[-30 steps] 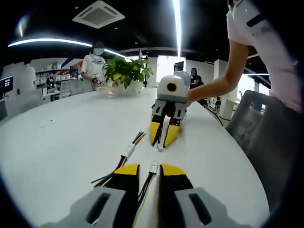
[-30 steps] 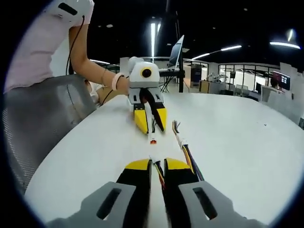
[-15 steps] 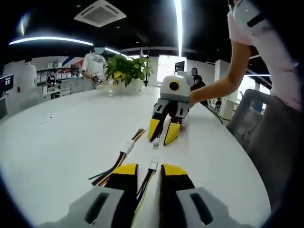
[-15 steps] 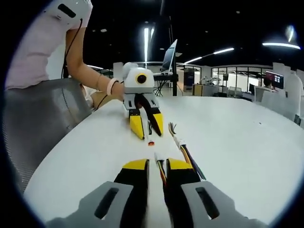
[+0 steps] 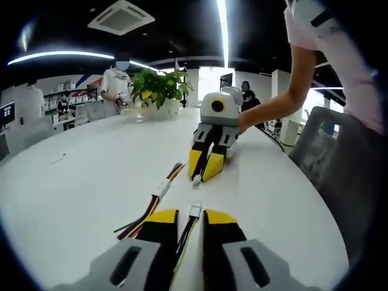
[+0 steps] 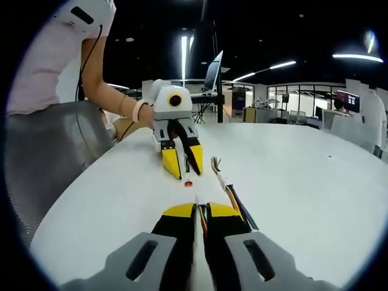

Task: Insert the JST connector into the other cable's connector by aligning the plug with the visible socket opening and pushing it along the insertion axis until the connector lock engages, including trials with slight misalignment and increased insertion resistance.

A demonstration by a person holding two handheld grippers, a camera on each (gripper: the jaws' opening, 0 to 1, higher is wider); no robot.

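In the left gripper view my left gripper [image 5: 191,217] is shut on a bundle of coloured wires, and its white JST connector [image 5: 195,210] sticks out just past the yellow tips. Facing it across the white table [image 5: 73,182], my right gripper [image 5: 203,173] holds a second cable whose small white connector [image 5: 197,179] points back at mine. A short gap separates the two connectors. In the right gripper view my right gripper [image 6: 200,211] is shut on its wires. The left gripper [image 6: 183,170] faces it, with its connector [image 6: 188,183] showing white and red.
A third, loose cable [image 5: 162,188] with a white connector and fanned wires lies left of the line between the grippers, also seen as the loose cable [image 6: 221,179]. A potted plant [image 5: 159,91] and a standing person [image 5: 118,82] are at the far end. A grey chair [image 6: 48,151] stands beside the table edge.
Both views have drifted a little. The right gripper's jaws have drawn slightly tighter on the wires. The two connectors remain apart.
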